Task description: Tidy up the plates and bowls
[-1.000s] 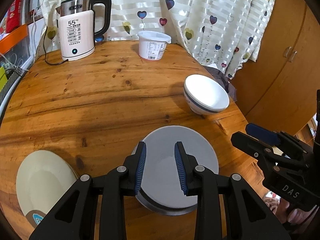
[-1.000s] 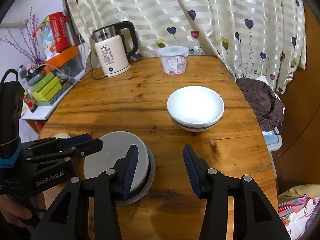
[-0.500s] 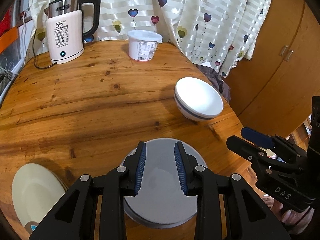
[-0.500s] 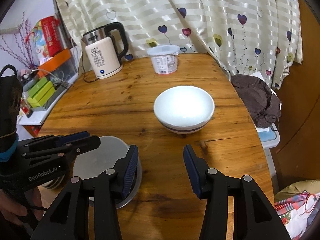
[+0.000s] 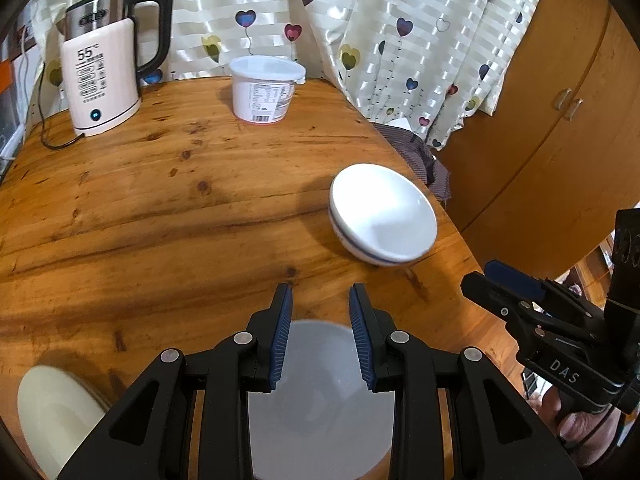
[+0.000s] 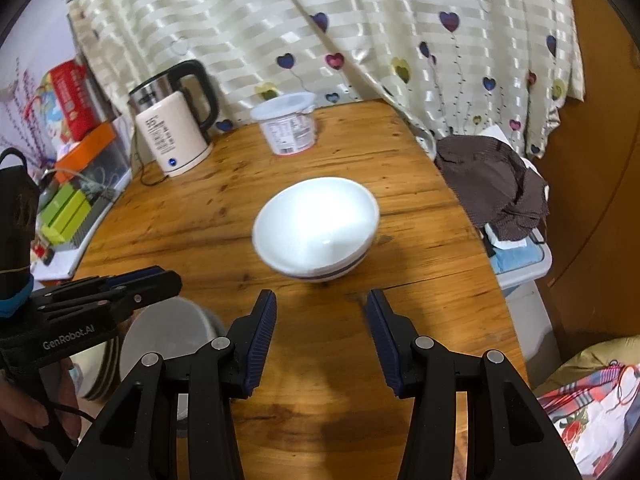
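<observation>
The left gripper [image 5: 319,300] is open with nothing between its jaws, above the far rim of the grey plate [image 5: 320,400]. The right gripper [image 6: 321,300] is also open and empty. From it, the white bowls [image 6: 316,228] stand nested on the wooden table [image 6: 420,280] at 12 o'clock, near. A cream plate [image 5: 52,416] lies at 8 o'clock from the left gripper.
</observation>
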`<state>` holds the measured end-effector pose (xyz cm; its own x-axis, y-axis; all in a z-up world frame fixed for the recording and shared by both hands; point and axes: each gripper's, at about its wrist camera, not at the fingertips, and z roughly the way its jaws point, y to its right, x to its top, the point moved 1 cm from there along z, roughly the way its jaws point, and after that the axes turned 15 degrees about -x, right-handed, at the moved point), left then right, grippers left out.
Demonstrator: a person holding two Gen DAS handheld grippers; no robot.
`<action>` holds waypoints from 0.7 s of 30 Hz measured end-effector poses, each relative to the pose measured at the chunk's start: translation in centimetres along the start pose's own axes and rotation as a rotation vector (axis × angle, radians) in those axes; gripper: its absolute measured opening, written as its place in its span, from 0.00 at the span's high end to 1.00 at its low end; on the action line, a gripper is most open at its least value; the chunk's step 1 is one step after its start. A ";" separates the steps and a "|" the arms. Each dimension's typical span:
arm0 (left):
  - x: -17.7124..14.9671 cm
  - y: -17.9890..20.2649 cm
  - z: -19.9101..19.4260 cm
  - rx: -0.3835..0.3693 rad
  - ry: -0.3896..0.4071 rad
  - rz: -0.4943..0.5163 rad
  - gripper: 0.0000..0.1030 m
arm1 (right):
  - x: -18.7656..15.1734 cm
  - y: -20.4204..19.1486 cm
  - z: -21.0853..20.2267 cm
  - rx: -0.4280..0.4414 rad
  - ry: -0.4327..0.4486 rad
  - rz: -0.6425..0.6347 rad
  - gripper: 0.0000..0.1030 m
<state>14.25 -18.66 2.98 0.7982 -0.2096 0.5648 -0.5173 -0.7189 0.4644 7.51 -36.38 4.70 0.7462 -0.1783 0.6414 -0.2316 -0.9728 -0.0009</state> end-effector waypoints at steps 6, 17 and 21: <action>1.3 -0.3 1.8 -0.019 -0.026 -0.010 0.70 | 0.6 1.3 1.3 0.001 -0.014 0.036 0.55; 3.6 -0.6 4.4 -0.063 -0.057 -0.035 0.70 | 2.3 2.1 4.1 0.014 -0.036 0.069 0.65; 4.3 -0.6 5.5 -0.079 -0.072 -0.041 0.70 | 2.9 2.2 5.2 0.017 -0.046 0.073 0.70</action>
<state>19.69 -22.72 1.37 0.8376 -0.2301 0.4955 -0.5046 -0.6735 0.5401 12.39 -39.78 2.59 0.7557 -0.2555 0.6030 -0.2764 -0.9592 -0.0600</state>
